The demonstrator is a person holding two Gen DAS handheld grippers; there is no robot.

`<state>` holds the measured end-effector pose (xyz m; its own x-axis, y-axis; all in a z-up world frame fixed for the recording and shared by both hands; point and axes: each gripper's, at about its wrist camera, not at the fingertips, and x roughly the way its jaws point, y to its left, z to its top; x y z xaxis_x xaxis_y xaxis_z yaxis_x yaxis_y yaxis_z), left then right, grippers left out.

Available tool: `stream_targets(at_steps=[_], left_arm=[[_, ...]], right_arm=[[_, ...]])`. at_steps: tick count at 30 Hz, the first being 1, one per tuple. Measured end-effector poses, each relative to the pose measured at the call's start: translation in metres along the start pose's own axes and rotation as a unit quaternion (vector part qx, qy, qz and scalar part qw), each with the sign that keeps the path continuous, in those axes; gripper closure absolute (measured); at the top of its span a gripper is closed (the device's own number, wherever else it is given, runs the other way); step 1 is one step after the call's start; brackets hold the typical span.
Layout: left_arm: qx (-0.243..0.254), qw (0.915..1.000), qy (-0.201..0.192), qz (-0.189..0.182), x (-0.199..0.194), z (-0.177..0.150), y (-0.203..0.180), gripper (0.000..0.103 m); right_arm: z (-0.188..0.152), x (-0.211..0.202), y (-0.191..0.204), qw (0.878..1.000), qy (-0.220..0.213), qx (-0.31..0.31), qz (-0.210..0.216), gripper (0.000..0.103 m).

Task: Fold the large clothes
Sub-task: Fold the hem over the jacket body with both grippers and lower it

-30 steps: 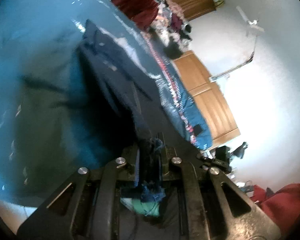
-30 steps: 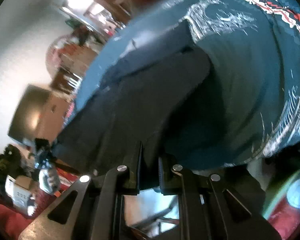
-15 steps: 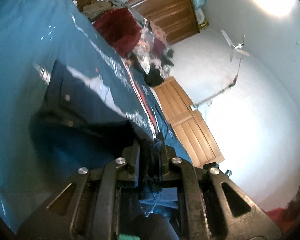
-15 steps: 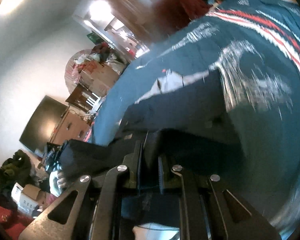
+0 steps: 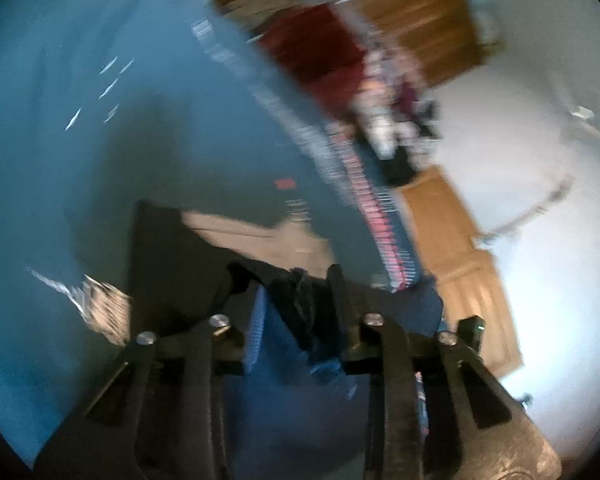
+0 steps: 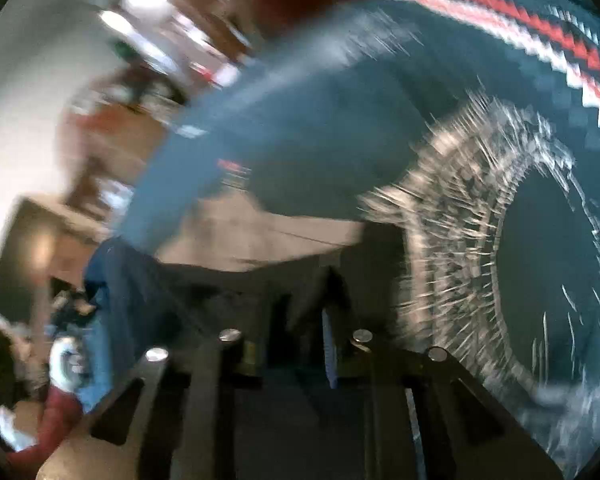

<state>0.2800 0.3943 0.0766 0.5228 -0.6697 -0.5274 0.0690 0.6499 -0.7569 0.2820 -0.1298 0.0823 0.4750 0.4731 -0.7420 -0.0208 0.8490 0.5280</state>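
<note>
Roughly centre, both views blurred: dark navy garment (image 5: pixel 172 264) lies on teal bedspread (image 5: pixel 60 120), pale inner lining (image 5: pixel 260 236) exposed along its far edge. L gripper (image 5: pixel 300 300) has fingers parted, frayed dark cloth bunched loosely between them; whether it's clamped, can't tell. R gripper (image 6: pixel 300 312) w/ jaws also apart, garment fabric (image 6: pixel 228 280) spread under and between them; grip unclear there too. Bedspread carries white fringe motif (image 6: pixel 472 216) & red-white zigzag border (image 6: pixel 540 28). Wooden wardrobe (image 5: pixel 452 236) beyond bed, white wall (image 5: pixel 540 120) beside it.
</note>
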Motion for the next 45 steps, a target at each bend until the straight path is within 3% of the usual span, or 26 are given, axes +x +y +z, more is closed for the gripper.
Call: stream_targets(at_steps=[1, 2, 5, 6, 7, 9, 10, 12, 15, 16, 17, 19, 22, 24, 25, 27, 28, 29, 31, 34, 40, 42, 43, 44, 45], left_arm=[[-0.008, 0.9992, 0.019, 0.035, 0.016, 0.0, 0.016, 0.071], [-0.022, 0.9966, 0.041, 0.068, 0.031, -0.003, 0.033, 0.071], [-0.039, 0.9973, 0.04, 0.049, 0.029, -0.008, 0.047, 0.074], [-0.032, 0.9978, 0.035, 0.047, 0.023, -0.009, 0.044, 0.068], [-0.022, 0.9982, 0.028, 0.048, 0.015, -0.01, 0.04, 0.057], [-0.008, 0.9982, 0.013, 0.058, 0.0, -0.01, 0.036, 0.045], [-0.008, 0.9984, 0.005, 0.055, -0.007, -0.01, 0.036, 0.044], [-0.011, 0.9986, -0.006, 0.051, -0.021, -0.011, 0.039, 0.044], [0.005, 0.9976, -0.017, 0.066, -0.023, -0.015, 0.039, 0.044], [0.016, 0.9971, -0.019, 0.072, -0.025, -0.018, 0.035, 0.044], [0.031, 0.9963, -0.021, 0.077, -0.028, -0.022, 0.028, 0.044], [0.062, 0.9945, -0.023, 0.082, -0.033, -0.029, 0.013, 0.044], [0.089, 0.9942, -0.008, 0.06, -0.029, -0.046, -0.006, 0.042], [0.086, 0.9904, 0.02, 0.106, -0.021, -0.066, 0.01, 0.042], [0.07, 0.9871, 0.038, 0.139, -0.016, -0.076, 0.027, 0.046], [0.038, 0.9916, 0.02, 0.122, -0.029, -0.092, 0.054, 0.069], [0.019, 0.9944, 0.012, 0.104, -0.042, -0.094, 0.06, 0.07], [0.02, 0.994, 0.002, 0.108, -0.051, -0.095, 0.058, 0.07], [0.048, 0.991, -0.02, 0.123, -0.072, -0.101, 0.044, 0.061], [0.083, 0.9922, -0.033, 0.086, -0.092, -0.112, 0.021, 0.06], [0.14, 0.9901, 0.013, 0.004, -0.053, -0.129, -0.023, 0.057], [0.147, 0.9884, 0.038, 0.011, -0.035, -0.14, -0.021, 0.057], [0.156, 0.9856, 0.05, 0.042, -0.022, -0.145, -0.013, 0.057], [0.154, 0.9846, 0.056, 0.06, -0.022, -0.151, -0.005, 0.058], [0.132, 0.988, 0.054, 0.06, -0.022, -0.154, 0.01, 0.066]], right_arm=[[0.002, 0.023, -0.014, 1.0, 0.024, 0.013, -0.014, 0.065], [0.002, 0.04, -0.025, 0.998, 0.046, 0.027, -0.021, 0.062], [-0.001, 0.047, -0.041, 0.998, 0.033, 0.061, -0.003, 0.061], [-0.003, 0.043, -0.041, 0.998, 0.025, 0.061, 0.006, 0.06], [-0.003, 0.037, -0.041, 0.998, 0.014, 0.062, 0.013, 0.056], [-0.001, 0.024, -0.041, 0.998, -0.013, 0.061, 0.011, 0.043], [-0.001, 0.017, -0.042, 0.997, -0.027, 0.064, 0.014, 0.033], [-0.003, 0.001, -0.043, 0.995, -0.056, 0.076, 0.03, 0.023], [-0.004, -0.005, -0.038, 0.996, -0.066, 0.064, 0.008, 0.028], [-0.003, -0.002, -0.038, 0.996, -0.061, 0.058, -0.007, 0.044], [-0.003, 0.005, -0.036, 0.998, -0.048, 0.048, -0.021, 0.051], [-0.005, 0.025, -0.03, 0.998, -0.019, 0.023, -0.052, 0.053], [-0.017, 0.06, -0.028, 0.994, 0.022, -0.01, -0.105, 0.054], [-0.023, 0.059, -0.026, 0.994, 0.003, -0.017, -0.11, 0.054], [-0.023, 0.056, -0.025, 0.994, 0.002, -0.013, -0.112, 0.054], [-0.025, 0.05, -0.019, 0.992, 0.002, -0.019, -0.128, 0.053], [-0.026, 0.045, -0.013, 0.989, -0.001, -0.029, -0.147, 0.053], [-0.029, 0.036, -0.002, 0.985, -0.008, -0.046, -0.164, 0.053], [-0.039, 0.018, 0.02, 0.984, -0.029, -0.073, -0.163, 0.053], [-0.069, 0.003, 0.055, 0.984, -0.04, -0.109, -0.138, 0.053], [-0.157, 0.022, 0.128, 0.983, -0.017, -0.169, -0.064, 0.053], [-0.186, 0.036, 0.152, 0.981, -0.011, -0.188, -0.044, 0.053], [-0.199, 0.044, 0.164, 0.977, -0.01, -0.206, -0.049, 0.052], [-0.214, 0.053, 0.172, 0.97, -0.012, -0.231, -0.07, 0.052], [-0.226, 0.06, 0.175, 0.965, -0.013, -0.246, -0.093, 0.052]])
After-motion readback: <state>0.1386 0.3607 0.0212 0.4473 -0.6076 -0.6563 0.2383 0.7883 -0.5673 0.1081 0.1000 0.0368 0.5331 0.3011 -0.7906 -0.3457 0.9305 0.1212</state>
